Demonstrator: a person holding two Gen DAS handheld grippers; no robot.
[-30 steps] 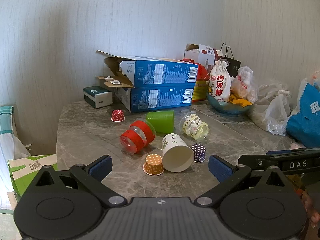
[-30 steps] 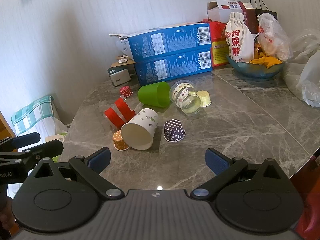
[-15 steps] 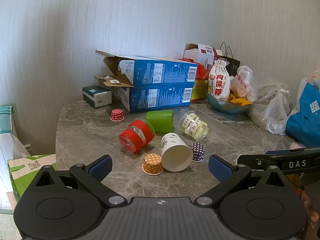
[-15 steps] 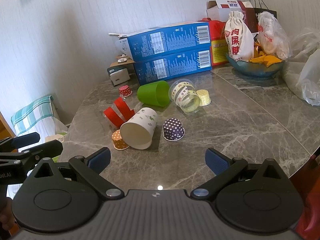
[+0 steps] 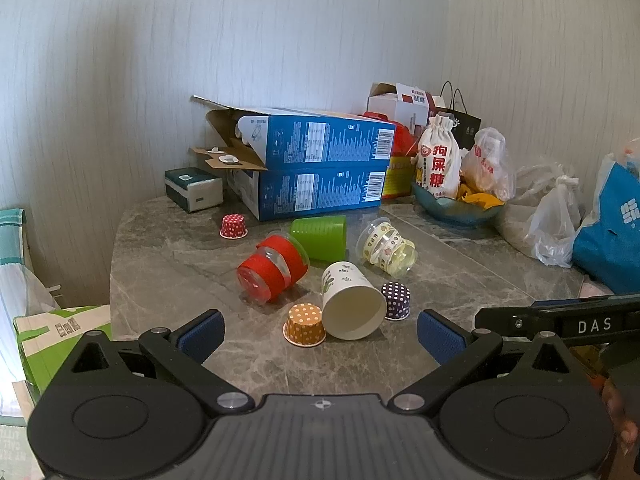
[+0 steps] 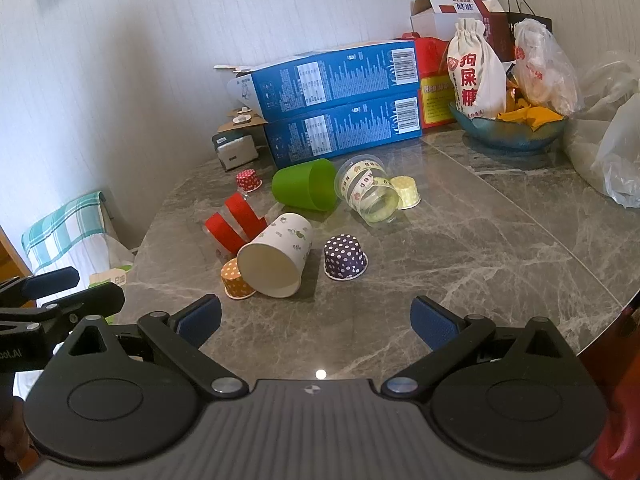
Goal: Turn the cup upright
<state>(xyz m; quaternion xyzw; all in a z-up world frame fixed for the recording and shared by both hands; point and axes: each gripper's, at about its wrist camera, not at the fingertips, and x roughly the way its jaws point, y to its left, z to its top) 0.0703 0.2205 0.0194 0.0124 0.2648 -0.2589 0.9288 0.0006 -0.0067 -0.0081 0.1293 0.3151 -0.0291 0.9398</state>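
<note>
Several cups lie on their sides on the grey marble table [image 6: 460, 248]: a white paper cup [image 5: 350, 304] [image 6: 276, 258] with its mouth toward me, a green cup [image 5: 320, 236] [image 6: 306, 190], a clear cup with red bands [image 5: 272, 270] [image 6: 236, 224] and a clear cup with patterned tape [image 5: 386, 246] [image 6: 368, 194]. My left gripper [image 5: 320, 330] is open and empty, just short of the white cup. My right gripper [image 6: 316, 320] is open and empty, a little nearer than the white cup.
Small cupcake liners stand upside down: orange [image 5: 305, 325], purple [image 6: 345, 258], red [image 5: 233, 226], yellow [image 6: 406, 197]. Two blue boxes [image 6: 340, 108], a snack bowl [image 6: 508, 128] and plastic bags [image 5: 556, 220] line the back and right. The table edge drops off at the left.
Both grippers have drifted slightly; the cups sit a touch lower and closer in the views. Nothing on the table has moved.
</note>
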